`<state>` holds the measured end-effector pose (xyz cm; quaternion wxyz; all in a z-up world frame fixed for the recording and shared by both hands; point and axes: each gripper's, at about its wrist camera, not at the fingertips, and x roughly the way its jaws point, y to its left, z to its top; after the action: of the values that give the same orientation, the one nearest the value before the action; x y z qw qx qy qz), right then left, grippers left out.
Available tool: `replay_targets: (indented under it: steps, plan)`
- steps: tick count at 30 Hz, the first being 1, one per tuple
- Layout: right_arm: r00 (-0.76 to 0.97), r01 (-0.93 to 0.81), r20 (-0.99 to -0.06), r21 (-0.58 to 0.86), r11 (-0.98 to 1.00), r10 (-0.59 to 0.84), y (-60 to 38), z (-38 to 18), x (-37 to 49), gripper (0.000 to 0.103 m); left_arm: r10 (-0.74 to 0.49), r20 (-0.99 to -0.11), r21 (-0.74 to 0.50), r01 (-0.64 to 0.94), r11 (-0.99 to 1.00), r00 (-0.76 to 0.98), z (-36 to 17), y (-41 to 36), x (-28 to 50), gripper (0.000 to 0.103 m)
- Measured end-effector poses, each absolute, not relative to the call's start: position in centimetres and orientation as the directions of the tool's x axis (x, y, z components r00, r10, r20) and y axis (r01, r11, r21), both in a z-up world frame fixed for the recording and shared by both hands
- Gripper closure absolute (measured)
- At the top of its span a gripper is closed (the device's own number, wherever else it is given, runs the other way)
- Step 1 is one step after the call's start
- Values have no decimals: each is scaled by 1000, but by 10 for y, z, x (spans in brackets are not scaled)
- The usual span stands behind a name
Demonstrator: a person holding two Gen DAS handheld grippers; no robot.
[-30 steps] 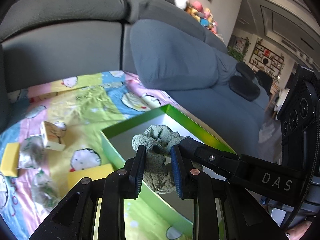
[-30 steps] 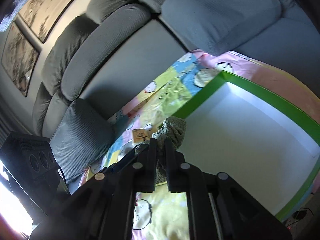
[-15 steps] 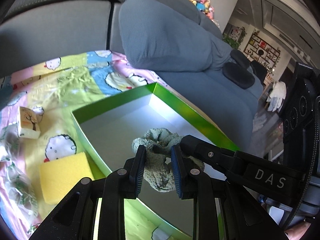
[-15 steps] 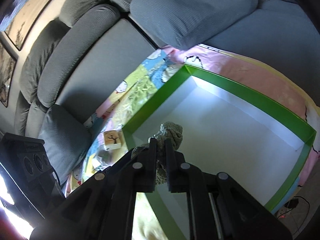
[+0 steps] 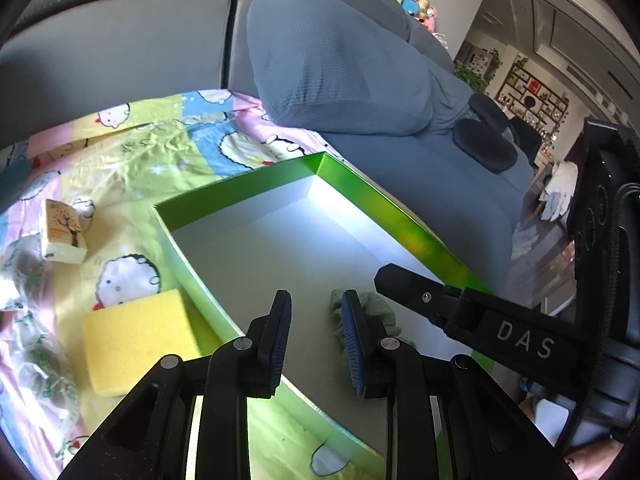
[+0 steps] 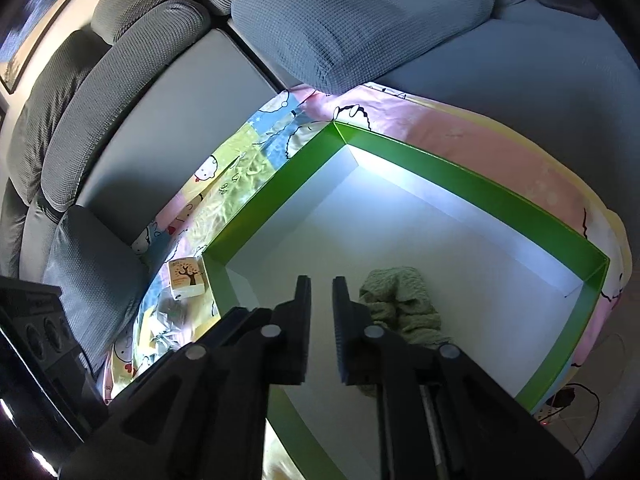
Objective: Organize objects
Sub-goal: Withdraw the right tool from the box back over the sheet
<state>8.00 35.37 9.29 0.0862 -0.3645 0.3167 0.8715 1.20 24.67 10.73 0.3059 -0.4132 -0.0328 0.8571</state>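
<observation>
1. The green-grey cloth (image 6: 400, 300) is lying in a crumpled heap on the white floor of the green-walled box (image 6: 460, 176), toward the near side and well clear of the far corner.
2. Right gripper (image 6: 321, 284): the fingers have a slim gap between them and they've just been easing apart. All you see through the gap is bare box floor. The cloth is just off to the right of the right-hand finger, partly tucked behind it, so it's beside the fingers and not between them.
3. Left gripper (image 5: 316, 300): the blue-padded fingers are spread with a clear gap and nothing is pinched there either, just box floor. From this side the cloth pokes out from behind the right-hand pad, and the tip of the right gripper's black finger hangs just over it. I can't tell if that pad is actually touching the cloth.
4. Outside the box, a yellow sponge (image 5: 136, 340) lies on the cartoon-print blanket (image 5: 132, 160), right up against the box's left wall near the near-left corner.
5. A small carton with a tree picture (image 5: 62, 228) stands on the blanket further left, apart from the box.
6. The blanket is spread over a grey sofa (image 5: 120, 40), and a big grey cushion (image 5: 340, 60) sits just past the box's far corner.
</observation>
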Motion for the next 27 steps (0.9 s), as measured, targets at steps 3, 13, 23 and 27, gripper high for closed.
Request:
replay_targets:
  steps: [3,13,23,27]
  plan:
    - [-725,-371,-684,487,-791,-81,349,96,80,75,524,-692,-276,-488,-828,-497,113,237,14,76]
    - [-774,-214,-608,513,-831,-176,303,121,69,44,369,-684,-159,-365,-917,-629,131,166,29,40]
    - [-728,-35,-608,496,-867,-318,234,127,35,32,232,-715,-110,-222,-969,-660,120,95,33,36]
    - [-701,23,-608,503,-864,-372,211,125,27,31,207,-728,-140,-154,-978,-654,110,65,35,36]
